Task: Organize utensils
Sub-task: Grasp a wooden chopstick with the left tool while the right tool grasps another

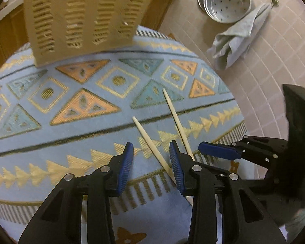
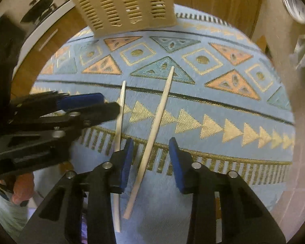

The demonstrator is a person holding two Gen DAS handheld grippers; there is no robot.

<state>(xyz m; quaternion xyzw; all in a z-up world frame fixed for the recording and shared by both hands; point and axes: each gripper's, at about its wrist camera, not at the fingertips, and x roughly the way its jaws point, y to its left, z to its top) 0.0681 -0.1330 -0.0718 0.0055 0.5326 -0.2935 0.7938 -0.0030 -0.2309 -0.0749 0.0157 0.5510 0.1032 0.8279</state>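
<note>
Two pale wooden chopsticks lie on a blue patterned cloth point(image 1: 50, 146). In the left wrist view the nearer chopstick point(image 1: 150, 144) runs between my left gripper's point(image 1: 151, 164) open blue pads; the other chopstick point(image 1: 177, 122) passes behind the right pad. In the right wrist view one chopstick point(image 2: 152, 134) lies between my right gripper's point(image 2: 151, 162) open pads and the other point(image 2: 118, 134) runs under the left pad. A tan slotted utensil basket point(image 1: 85, 16) stands at the cloth's far edge; it also shows in the right wrist view point(image 2: 122, 2). Both grippers are empty and side by side.
A perforated metal steamer pan point(image 1: 225, 0) and a crumpled grey cloth point(image 1: 235, 36) lie on the pink tiled floor point(image 1: 274, 65) to the right. Wooden cabinets point(image 2: 223, 2) stand behind the cloth. The right gripper point(image 1: 219, 151) shows in the left view, the left gripper point(image 2: 79, 101) in the right view.
</note>
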